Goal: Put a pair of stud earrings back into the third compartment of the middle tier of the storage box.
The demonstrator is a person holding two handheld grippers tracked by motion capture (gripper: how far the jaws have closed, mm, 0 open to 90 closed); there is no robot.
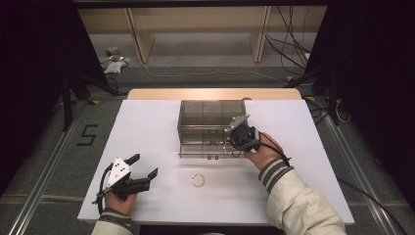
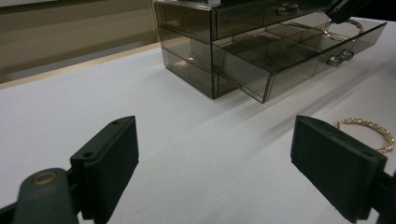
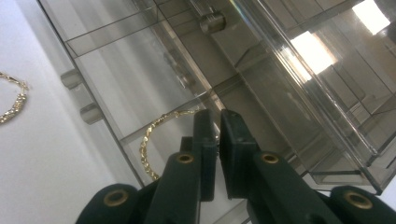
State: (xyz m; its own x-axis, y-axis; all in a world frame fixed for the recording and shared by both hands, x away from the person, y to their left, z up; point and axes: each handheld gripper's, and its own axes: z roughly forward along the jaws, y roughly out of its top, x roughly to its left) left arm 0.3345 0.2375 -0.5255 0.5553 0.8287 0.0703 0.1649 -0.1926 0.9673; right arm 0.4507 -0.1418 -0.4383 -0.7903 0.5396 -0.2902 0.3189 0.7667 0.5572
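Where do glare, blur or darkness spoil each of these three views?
High view: dark at both sides, the white table evenly lit. Left gripper view: the near claw is soft, the smoked drawer box sharper. Right gripper view: bright glare patches on the box's clear wall; the gold bracelet shows through it.

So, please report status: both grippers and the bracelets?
Right gripper shut on gold bracelet, over open drawer. Left gripper open, idle. Second bracelet on table.

White table [image 1: 156,127]: smoky drawer box [image 1: 195,110], gold bracelet [image 1: 198,180].
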